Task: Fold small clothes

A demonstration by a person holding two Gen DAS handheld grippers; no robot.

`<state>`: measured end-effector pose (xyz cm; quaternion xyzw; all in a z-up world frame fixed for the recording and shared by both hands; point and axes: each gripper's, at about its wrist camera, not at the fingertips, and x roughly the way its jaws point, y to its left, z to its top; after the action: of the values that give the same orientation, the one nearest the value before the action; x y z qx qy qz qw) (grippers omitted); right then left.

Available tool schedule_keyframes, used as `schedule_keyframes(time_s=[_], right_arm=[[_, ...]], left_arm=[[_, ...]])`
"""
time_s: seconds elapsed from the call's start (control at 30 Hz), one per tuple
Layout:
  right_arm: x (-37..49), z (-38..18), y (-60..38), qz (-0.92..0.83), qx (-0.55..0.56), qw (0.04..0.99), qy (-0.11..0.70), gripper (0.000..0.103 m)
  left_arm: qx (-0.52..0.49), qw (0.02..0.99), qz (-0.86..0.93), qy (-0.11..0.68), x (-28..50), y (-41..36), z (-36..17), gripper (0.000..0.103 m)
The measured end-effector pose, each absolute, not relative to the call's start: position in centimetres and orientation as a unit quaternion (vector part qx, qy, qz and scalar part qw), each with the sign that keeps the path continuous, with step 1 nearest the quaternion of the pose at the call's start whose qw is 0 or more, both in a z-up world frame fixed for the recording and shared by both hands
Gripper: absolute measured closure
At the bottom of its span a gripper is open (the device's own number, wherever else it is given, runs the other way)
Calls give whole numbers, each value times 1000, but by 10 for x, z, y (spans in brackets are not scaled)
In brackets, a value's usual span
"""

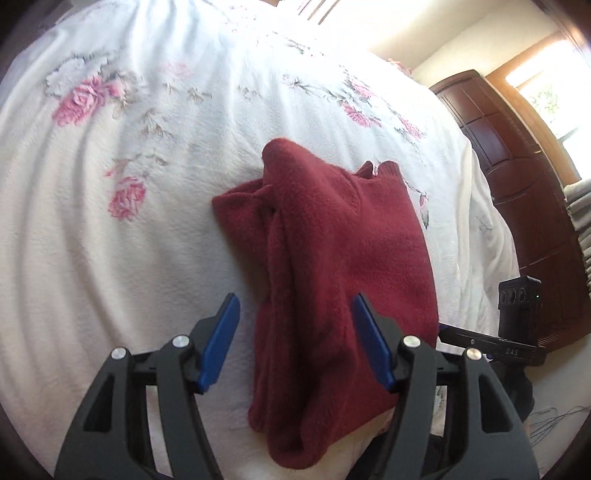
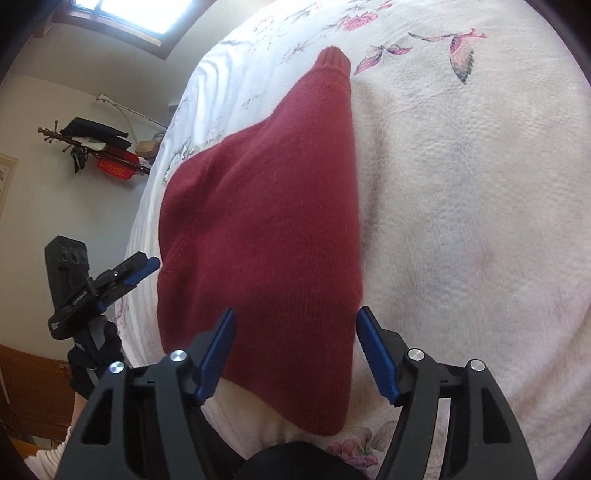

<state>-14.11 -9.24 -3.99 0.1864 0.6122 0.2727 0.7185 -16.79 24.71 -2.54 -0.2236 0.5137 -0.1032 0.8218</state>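
A folded dark red sweater (image 1: 332,258) lies on a floral bedspread (image 1: 110,221), ahead of the left gripper (image 1: 295,332) and right gripper (image 2: 295,343), jaws open, empty.

A white floral bedspread (image 1: 129,221) covered the bed; a dark wooden cabinet (image 1: 517,177) stood beside it, near a window (image 2: 140,14).

Your work surface: a bed (image 1: 110,240) under a white, rose-printed cover — on it you have one item, a dark red knit sweater (image 1: 332,266), lying folded, cuff outward.
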Motion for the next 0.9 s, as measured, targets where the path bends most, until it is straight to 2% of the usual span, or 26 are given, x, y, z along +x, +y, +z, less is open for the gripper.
schedule_keyframes(time_s=[0.17,0.23,0.33,0.47,0.8,0.9], right_arm=[[-168,-47,-93,252,177,721,621,40],[-174,-55,-94,250,189,713,627,57],[-183,-61,-101,235,178,717,632,62],[-191,-69,-105,224,172,715,639,64],[-196,-92,-98,197,183,710,651,64],[-200,-80,-99,188,162,724,644,58]], left_arm=[[-208,828,-102,511,-203,226,-20,37],[-191,824,-87,526,-211,218,-28,37],[-172,816,-67,548,-217,212,-47,38],[-174,803,-40,569,-220,218,-71,39],[-222,782,-24,581,-229,238,-95,32],[-199,790,-19,580,-237,235,-84,33]])
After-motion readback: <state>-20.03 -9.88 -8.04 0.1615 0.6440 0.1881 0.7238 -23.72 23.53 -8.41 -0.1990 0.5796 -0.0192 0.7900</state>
